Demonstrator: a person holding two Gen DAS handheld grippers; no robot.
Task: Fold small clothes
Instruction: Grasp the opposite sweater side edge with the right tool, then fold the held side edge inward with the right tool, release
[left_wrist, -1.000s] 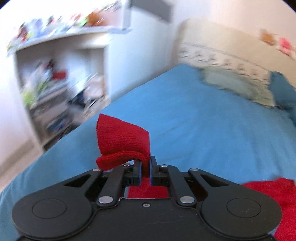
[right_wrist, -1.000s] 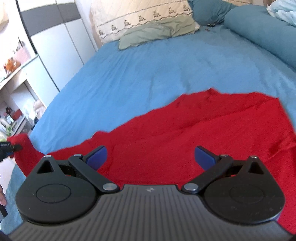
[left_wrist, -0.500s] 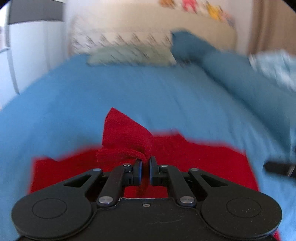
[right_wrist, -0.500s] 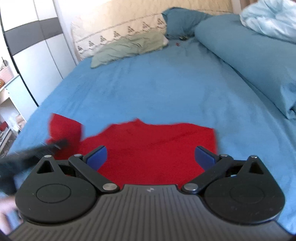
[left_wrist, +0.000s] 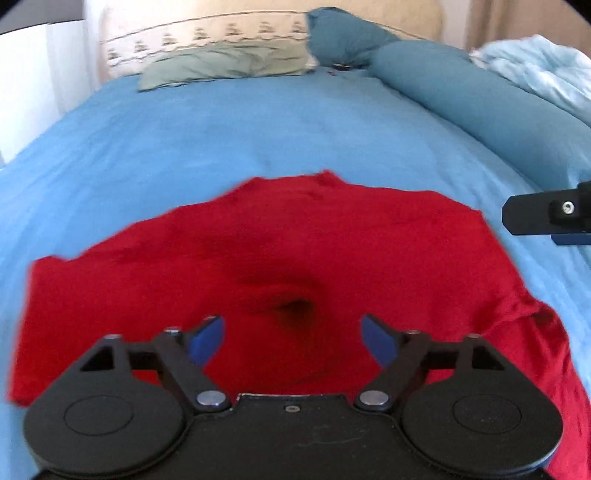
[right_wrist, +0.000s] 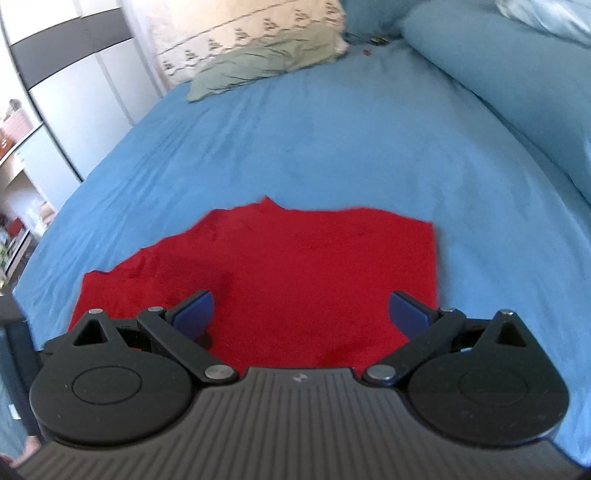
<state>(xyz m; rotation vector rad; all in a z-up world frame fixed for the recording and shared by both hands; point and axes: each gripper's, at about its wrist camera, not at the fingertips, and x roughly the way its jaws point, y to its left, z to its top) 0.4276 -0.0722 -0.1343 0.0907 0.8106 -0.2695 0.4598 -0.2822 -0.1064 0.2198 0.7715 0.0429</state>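
A red knitted garment (left_wrist: 295, 251) lies spread on the blue sheet of the bed (left_wrist: 229, 136), close to the near edge of the mattress. In the left wrist view it fills the lower half of the picture, reaching from about 9 o'clock across to 4 o'clock, where its edge bunches into folds. A shallow dark dimple marks the cloth just ahead of the left gripper (left_wrist: 293, 338).

The left gripper has just been opening. Its blue pads (left_wrist: 205, 341) now stand wide apart above the garment, with nothing pinched between them; the red cloth shows only underneath, in the gap. The right gripper (right_wrist: 301, 312) is likewise spread wide, its pads (right_wrist: 194, 308) hanging over the near part of the garment and gripping nothing. In the left wrist view, one black finger of the right gripper (left_wrist: 546, 216) pokes in at 3 o'clock, over the blue sheet just beyond the garment's right edge.

In the right wrist view the garment sits at the centre and toward 6 o'clock, with a straight right side and a stepped, ragged left side running out toward 8 o'clock.

At the head of the bed, toward 12 o'clock, a pale green pillow (left_wrist: 225, 66) lies against a cream pillow with a stitched pattern (left_wrist: 207, 35). A rolled blue duvet (left_wrist: 469, 99) runs along the bed from 1 to 3 o'clock, and a light blue crumpled blanket (left_wrist: 539, 66) lies beyond it. A white and grey wardrobe (right_wrist: 77, 85) stands at 10 o'clock in the right wrist view.
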